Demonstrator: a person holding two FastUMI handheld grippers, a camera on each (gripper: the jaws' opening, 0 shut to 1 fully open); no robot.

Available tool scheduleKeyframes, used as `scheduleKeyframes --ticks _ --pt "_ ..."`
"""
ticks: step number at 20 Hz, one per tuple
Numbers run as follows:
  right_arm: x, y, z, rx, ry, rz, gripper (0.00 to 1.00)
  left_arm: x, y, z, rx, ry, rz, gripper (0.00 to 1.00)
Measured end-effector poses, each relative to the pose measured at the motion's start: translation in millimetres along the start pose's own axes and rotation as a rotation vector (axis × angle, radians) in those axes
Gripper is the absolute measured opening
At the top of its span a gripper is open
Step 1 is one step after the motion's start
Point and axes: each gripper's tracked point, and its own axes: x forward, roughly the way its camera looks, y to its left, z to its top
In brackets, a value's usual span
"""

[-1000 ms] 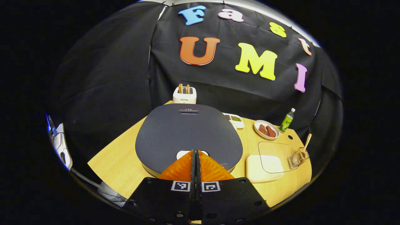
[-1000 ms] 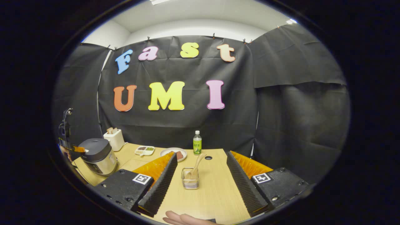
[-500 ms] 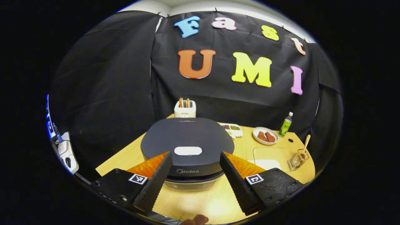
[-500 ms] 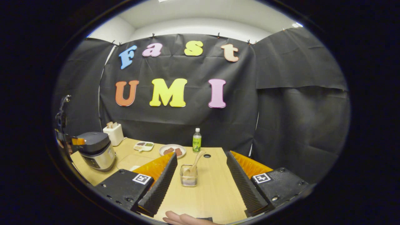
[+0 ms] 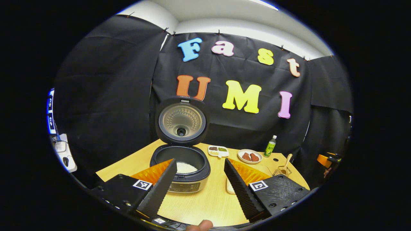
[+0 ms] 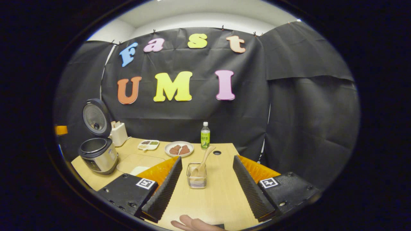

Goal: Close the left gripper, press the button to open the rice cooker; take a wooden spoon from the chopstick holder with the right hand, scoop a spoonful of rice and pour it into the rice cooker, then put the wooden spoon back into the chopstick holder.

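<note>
Standing open on the surface (image 5: 199,208), the rice cooker (image 5: 181,168) has its lid (image 5: 182,121) upright and white rice (image 5: 186,167) inside. Left tongs (image 5: 199,184) gape wide before it, empty. Right tongs (image 6: 205,186) are spread too, framing the chopstick holder (image 6: 196,175) where the wooden spoon (image 6: 203,160) leans

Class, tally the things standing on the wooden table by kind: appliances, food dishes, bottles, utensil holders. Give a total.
Appliances: 2, rice cooker, toaster
Food dishes: 2, divided dish, meat plate
Bottles: 1, green bottle
Utensil holders: 1, chopstick holder
Total: 6
</note>
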Motion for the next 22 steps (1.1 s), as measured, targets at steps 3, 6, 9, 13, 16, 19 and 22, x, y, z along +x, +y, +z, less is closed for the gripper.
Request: scheduleKeyframes --ticks 3,6,9,13,16,19,22 --pt "24 2 -1 0.037 -0.017 0.013 1.00 -27 -1 10 0.024 -0.073 0.002 0.94" --pt "48 8 -1 0.080 -0.050 0.052 1.00 -51 -2 18 0.044 -0.128 0.003 0.94" --pt "83 13 -12 0.116 -0.033 0.083 1.00 -69 -9 17 0.053 -0.163 -0.003 0.94" --pt "137 21 -29 0.129 -0.003 0.129 0.95 -90 -27 11 0.083 -0.202 -0.026 0.94" --pt "183 20 -53 0.107 0.063 0.143 1.00 -100 -40 5 0.139 -0.218 -0.034 0.94" --pt "221 3 -73 0.133 0.112 0.082 1.00 -108 -45 3 0.182 -0.240 -0.017 0.94" --pt "257 -1 -95 0.257 0.210 0.073 0.99 -110 -50 -1 0.193 -0.236 -0.033 0.94"
